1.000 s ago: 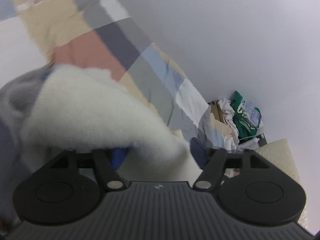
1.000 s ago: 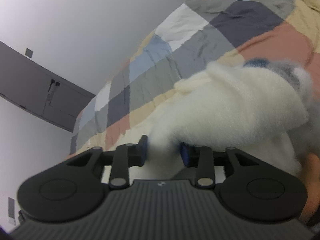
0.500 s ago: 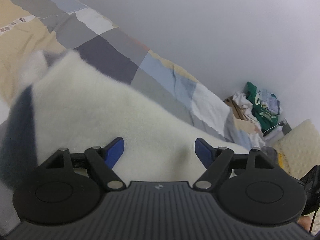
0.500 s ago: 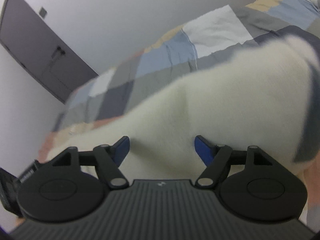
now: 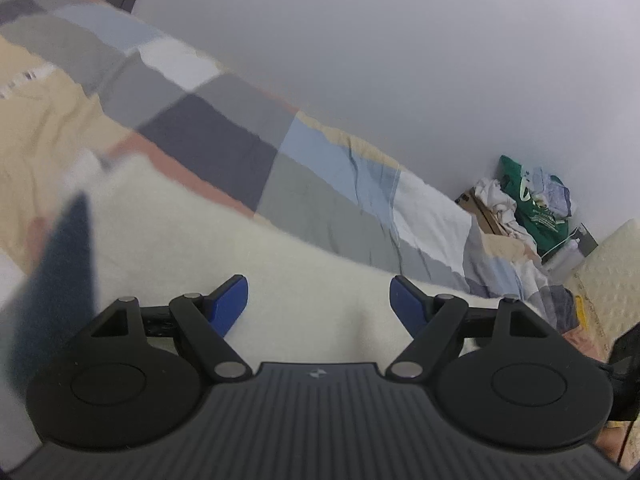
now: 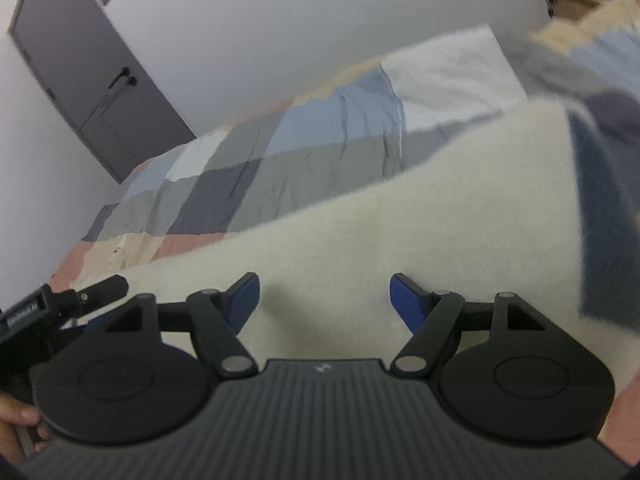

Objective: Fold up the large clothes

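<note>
A thick cream fleece garment (image 5: 192, 240) with a dark blue-grey panel (image 5: 56, 296) lies on the patchwork bed. My left gripper (image 5: 319, 304) is open and empty, just above the fleece near its front edge. In the right wrist view the same fleece (image 6: 400, 216) fills the middle, with its dark panel (image 6: 604, 216) at the right. My right gripper (image 6: 324, 302) is open and empty over the fleece. The other gripper's black body (image 6: 48, 320) shows at the left edge of the right wrist view.
The patchwork duvet (image 5: 224, 136) covers the bed against a white wall. A heap of clothes with a green piece (image 5: 524, 204) sits past the bed's far end, next to a cream cushion (image 5: 612, 272). A grey door (image 6: 92, 80) stands in the right wrist view.
Both grippers were shut on the fleece a second ago. They opened, let it drop onto the bed, and drew back a little; both views now tilt up toward the wall.
</note>
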